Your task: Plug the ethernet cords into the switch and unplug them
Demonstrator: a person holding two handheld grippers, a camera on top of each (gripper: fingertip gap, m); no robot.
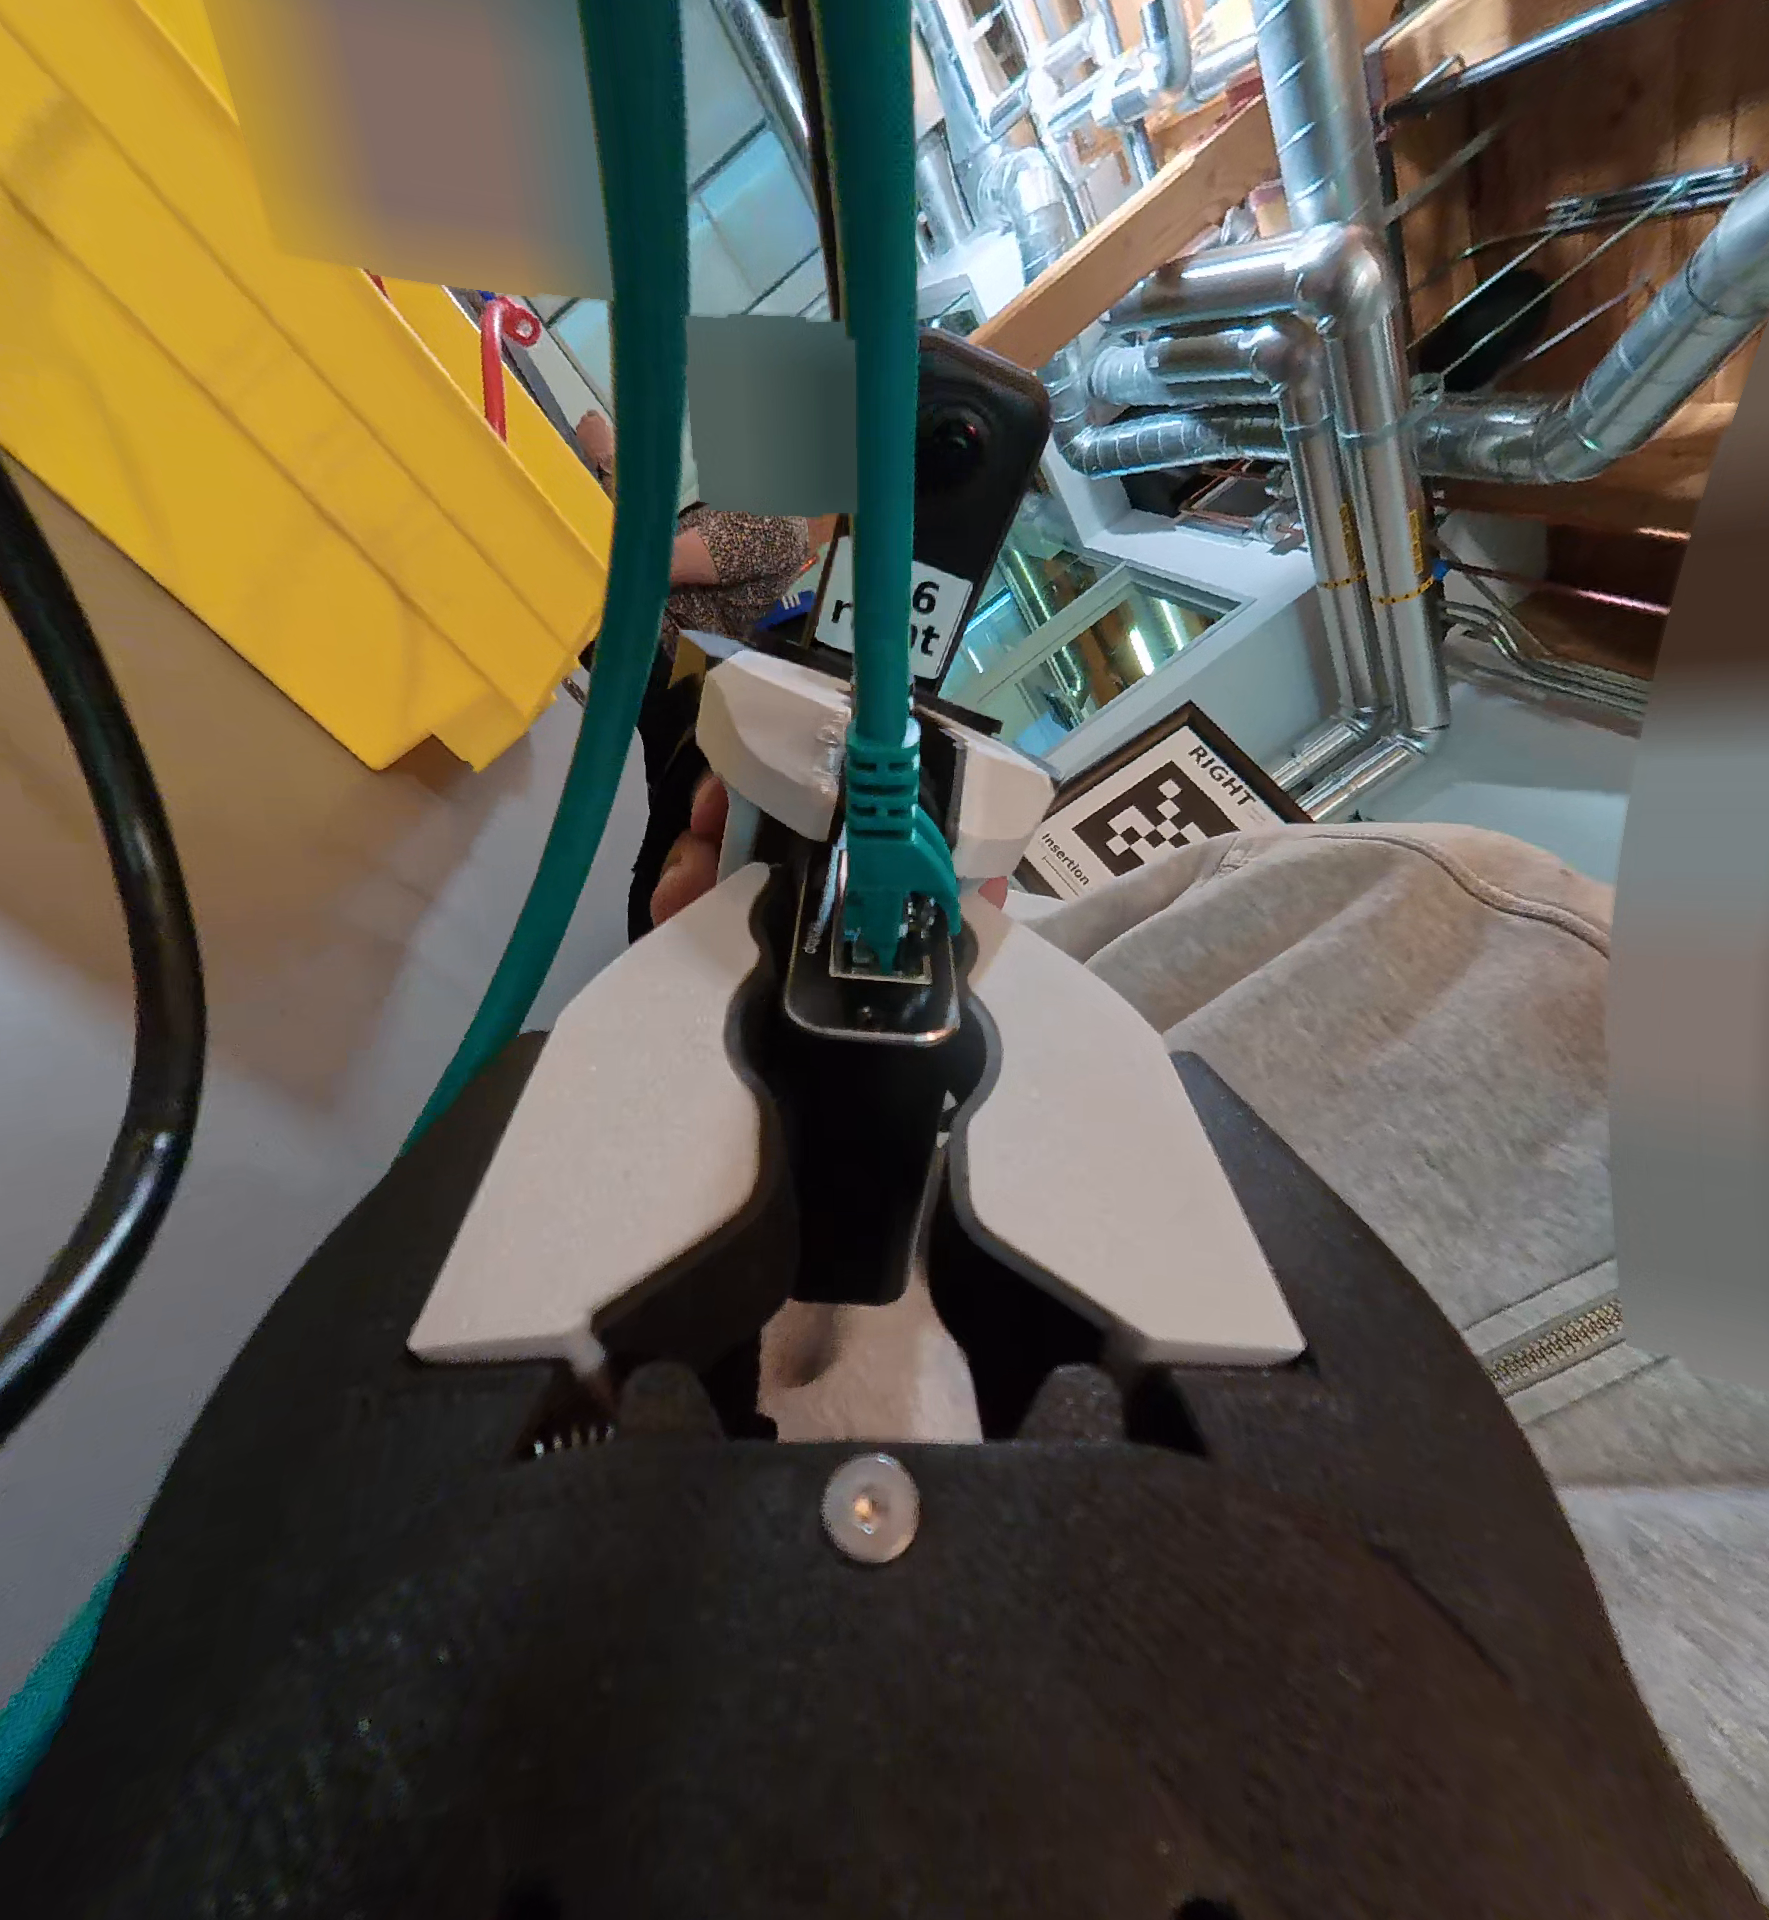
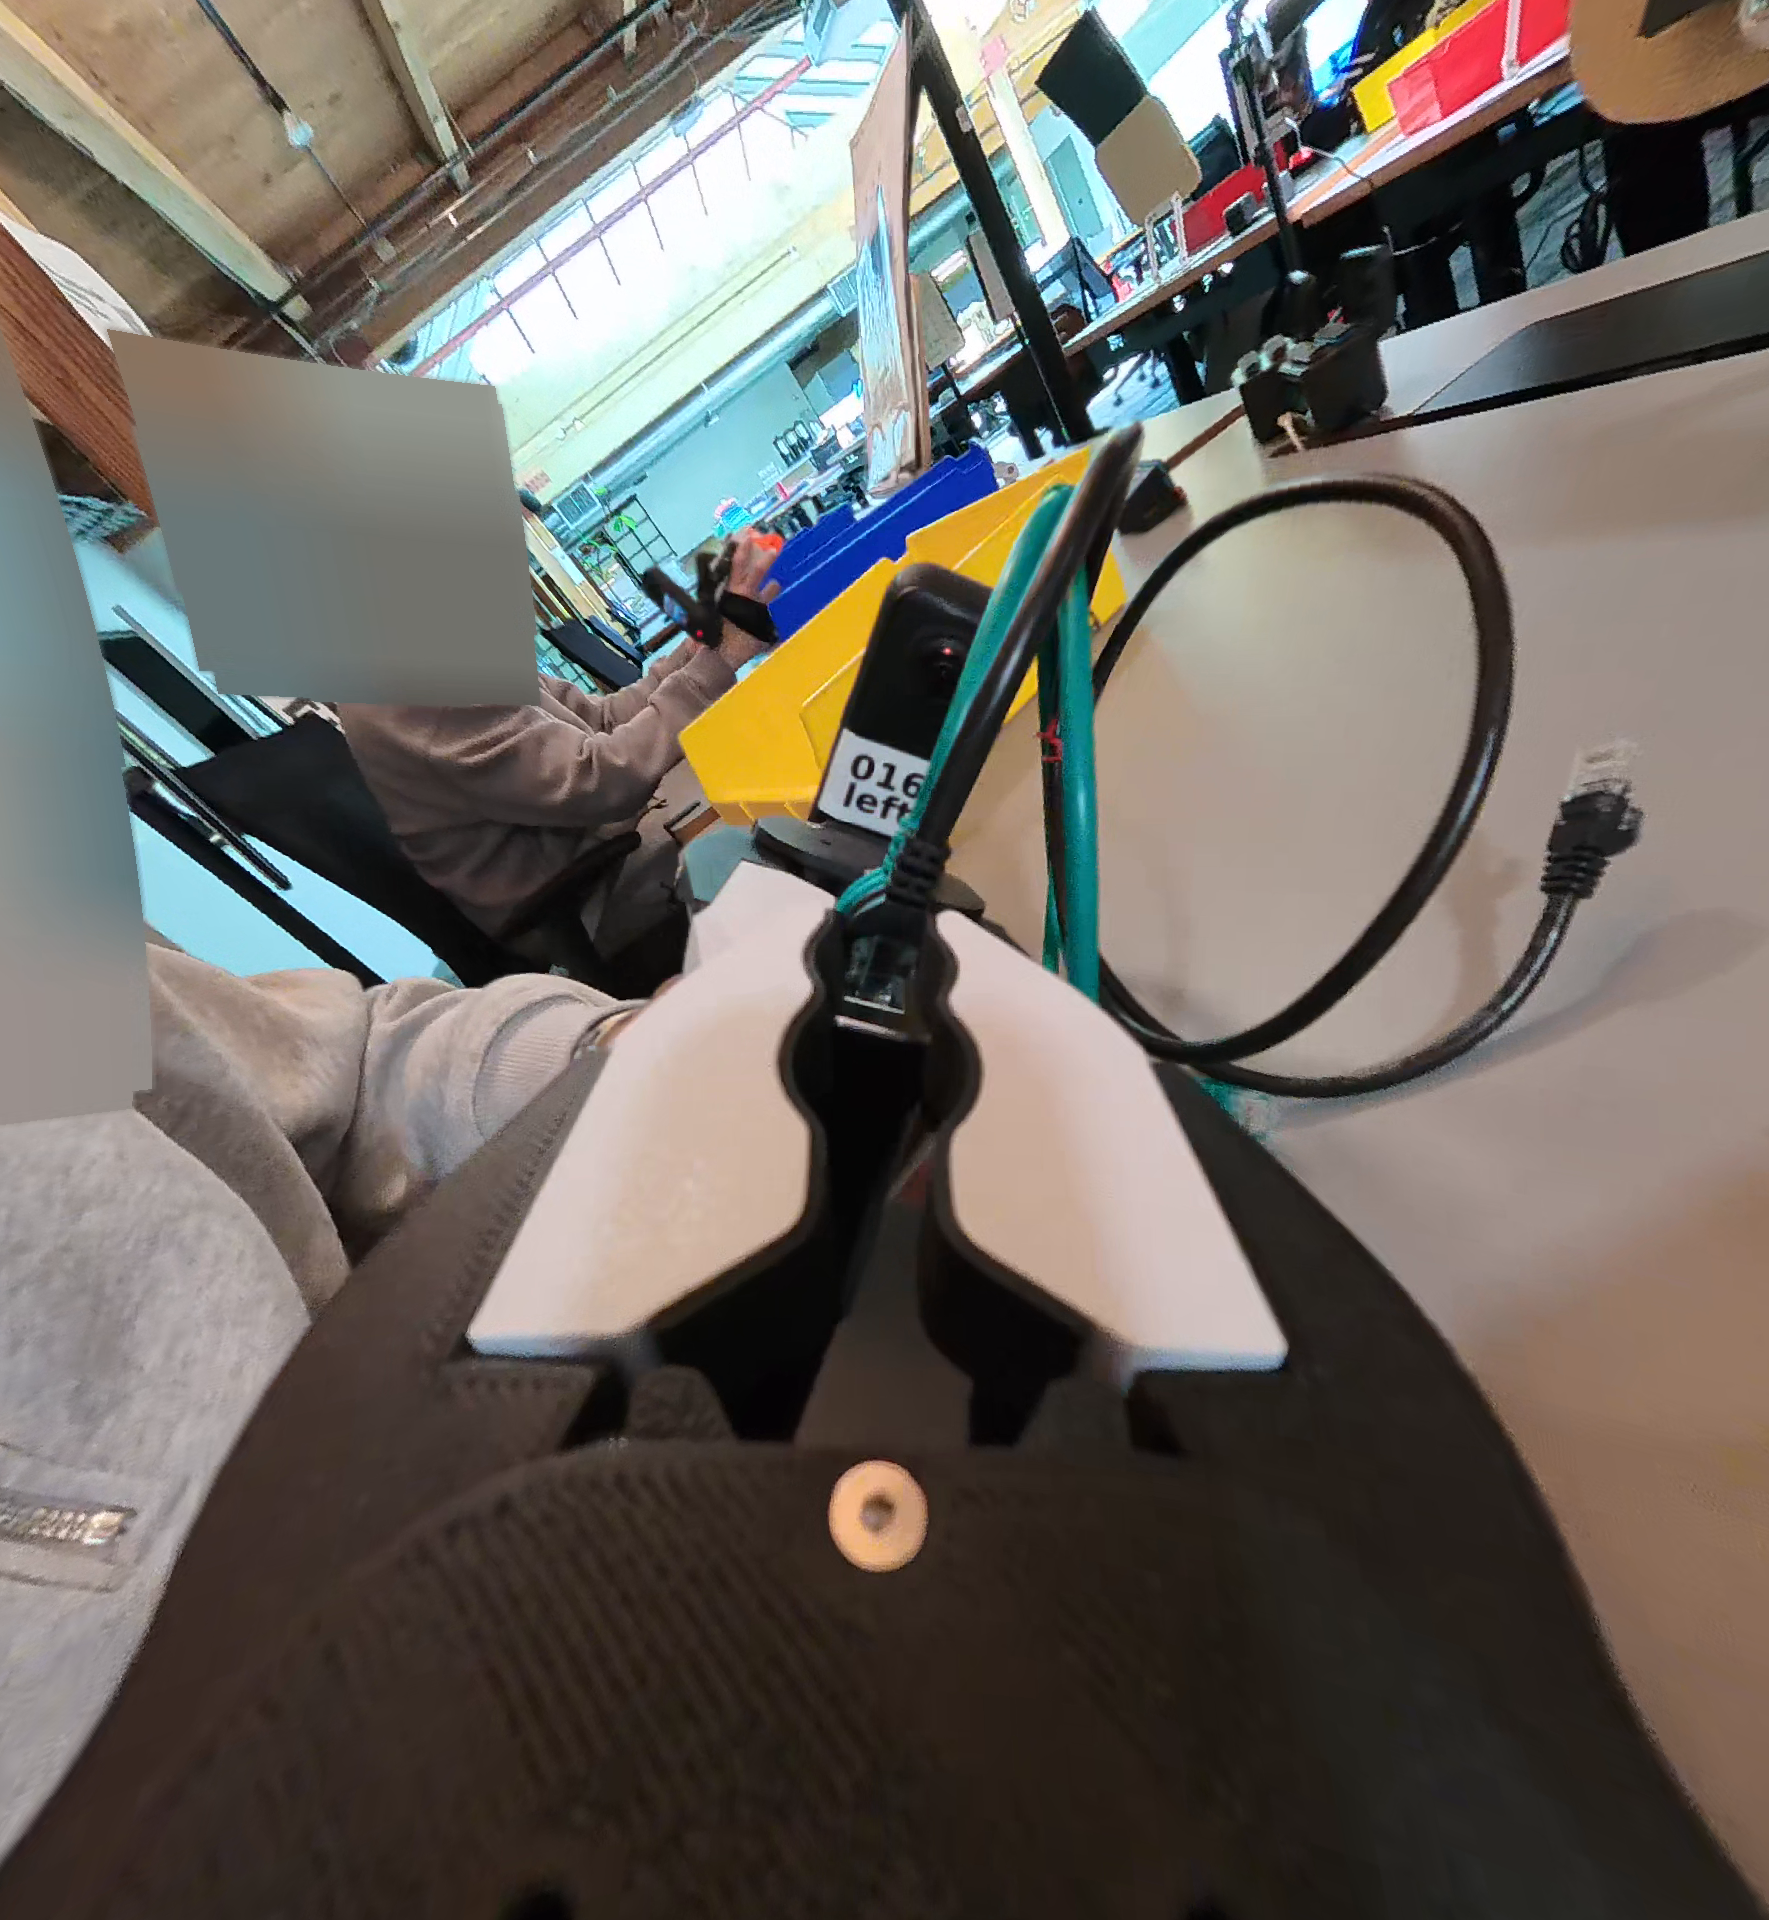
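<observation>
In the left wrist view my left gripper (image 1: 864,935) is shut on the small black switch (image 1: 864,1039) and holds it up, ports facing away. A green ethernet cord (image 1: 880,416) is plugged into a port, its boot (image 1: 878,790) just above. Another green cord (image 1: 641,416) hangs to the left. My right gripper (image 1: 875,769) faces it from beyond, its white fingers at the plugs. In the right wrist view my right gripper (image 2: 880,935) is shut on the black cord's plug (image 2: 880,971), with a green boot just behind it. The black cord (image 2: 1482,665) loops over the table to its free plug (image 2: 1592,821).
A yellow bin (image 2: 807,717) and a blue bin (image 2: 880,520) stand on the grey table (image 2: 1482,1247) behind the grippers. A grey-sleeved arm (image 2: 340,1091) is on the left. A black cable (image 1: 132,831) curves at the left of the left wrist view.
</observation>
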